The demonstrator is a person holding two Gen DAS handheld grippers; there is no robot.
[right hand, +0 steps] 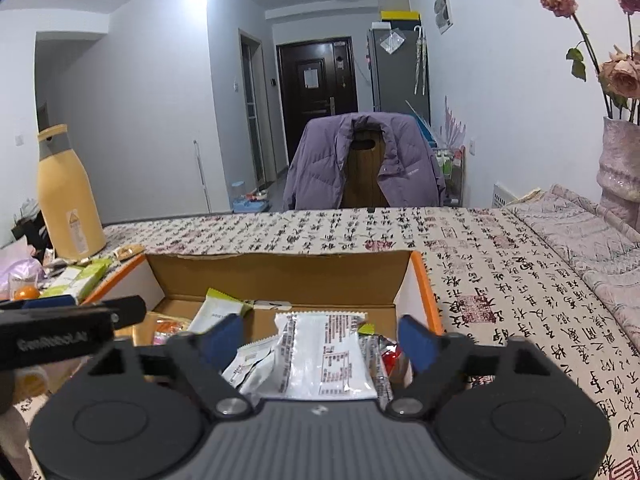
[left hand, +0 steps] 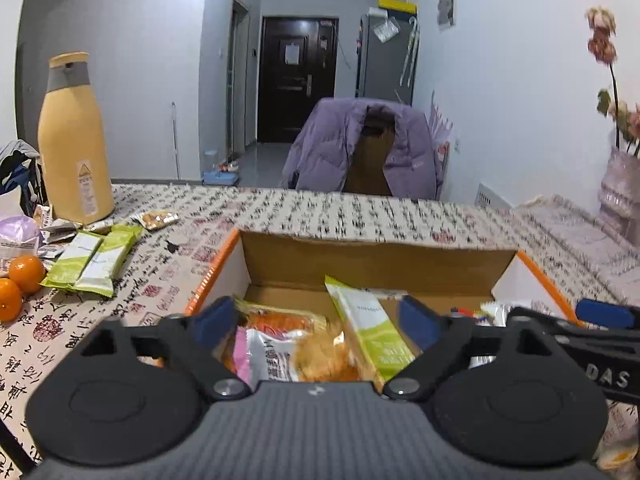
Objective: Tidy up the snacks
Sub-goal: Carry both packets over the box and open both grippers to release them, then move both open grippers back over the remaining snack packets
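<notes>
While both pairs of fingers stand spread wide and grasp nothing, they hang just above the open cardboard box that sits on the desk. Between the fingers of the left gripper lie a green packet leaning against the box's back wall, an orange snack bag and a pink and white packet. Between the fingers of the right gripper lies a white packet printed side up, with a red wrapper beside it (partly hidden). Outside the box, toward the desk's left edge, two more green packets lie side by side, near two oranges and a small orange packet. A tall yellow bottle stands upright at the far left corner.
</notes>
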